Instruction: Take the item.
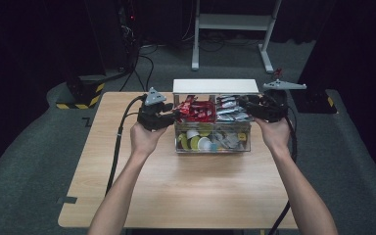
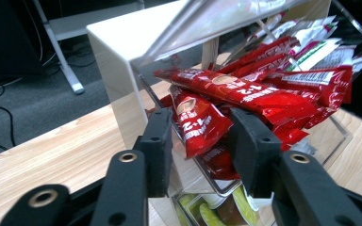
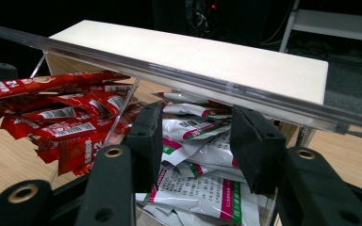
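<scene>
A: Where the high view shows the worktop [image 1: 176, 196], what stands on it?

B: A clear organiser box [image 1: 212, 128] at frame centre, with a white lid panel [image 1: 215, 86] along its back. Its upper tray holds red sachets [image 1: 196, 110] on the left and white sachets [image 1: 231, 109] on the right; the lower drawer holds round capsules [image 1: 198, 142] in yellow, green and white. The left gripper [image 1: 172, 114] sits at the box's left end, the right gripper [image 1: 247, 105] at its right end.

A: And in the left gripper view?

B: The left gripper [image 2: 201, 141] has its jaws on either side of one red sachet [image 2: 200, 123] that hangs over the tray's edge at frame centre. The pads look close to it, but I cannot tell whether they press. The rest of the red pile [image 2: 264, 89] lies toward the upper right.

A: The right gripper view?

B: The right gripper [image 3: 196, 141] has its jaws narrowed over the white sachets [image 3: 193, 155] with green and pink print, at lower centre. I cannot tell if one is pinched. The red sachets [image 3: 61, 120] fill the neighbouring compartment at the left, beyond a clear divider, and the white lid panel [image 3: 207, 56] crosses the top.
</scene>
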The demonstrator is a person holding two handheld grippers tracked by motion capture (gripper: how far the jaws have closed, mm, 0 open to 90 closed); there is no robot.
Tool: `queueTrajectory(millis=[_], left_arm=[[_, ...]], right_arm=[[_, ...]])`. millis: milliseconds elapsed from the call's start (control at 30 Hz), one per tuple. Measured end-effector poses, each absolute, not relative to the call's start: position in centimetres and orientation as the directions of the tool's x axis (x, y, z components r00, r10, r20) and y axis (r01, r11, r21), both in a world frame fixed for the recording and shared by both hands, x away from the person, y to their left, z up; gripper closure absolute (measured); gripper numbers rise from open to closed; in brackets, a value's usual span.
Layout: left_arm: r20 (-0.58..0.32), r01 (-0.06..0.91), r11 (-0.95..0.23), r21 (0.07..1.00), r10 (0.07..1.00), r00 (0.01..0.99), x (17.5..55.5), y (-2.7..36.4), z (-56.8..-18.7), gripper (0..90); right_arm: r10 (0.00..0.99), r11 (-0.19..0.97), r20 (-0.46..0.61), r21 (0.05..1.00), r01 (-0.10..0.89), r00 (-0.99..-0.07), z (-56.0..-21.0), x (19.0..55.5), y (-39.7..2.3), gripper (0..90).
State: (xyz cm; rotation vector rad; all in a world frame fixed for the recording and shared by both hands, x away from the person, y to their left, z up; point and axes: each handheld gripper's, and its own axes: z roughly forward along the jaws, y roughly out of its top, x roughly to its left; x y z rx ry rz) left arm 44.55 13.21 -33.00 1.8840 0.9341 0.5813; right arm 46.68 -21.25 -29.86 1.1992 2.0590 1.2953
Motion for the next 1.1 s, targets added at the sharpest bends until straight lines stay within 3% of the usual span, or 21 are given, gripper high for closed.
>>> queueTrajectory(millis=[467, 667, 1100], left_arm=[[0.13, 0.325, -0.376, 0.868, 0.803, 0.581, 44.2, 11.9, -32.9, 80.2], [0.117, 0.319, -0.36, 0.877, 0.803, 0.585, 43.9, 12.3, -32.5, 86.9], [0.072, 0.321, -0.313, 0.894, 0.808, 0.585, 43.0, 13.4, -31.6, 89.4]], right_arm=[[0.845, 0.198, 0.075, 0.876, 0.44, -0.53, -29.8, 46.7, -21.1, 54.5], [0.844, 0.193, 0.078, 0.878, 0.438, -0.53, -29.8, 46.7, -21.1, 54.5], [0.843, 0.19, 0.083, 0.878, 0.439, -0.531, -29.9, 46.7, -21.2, 54.5]])
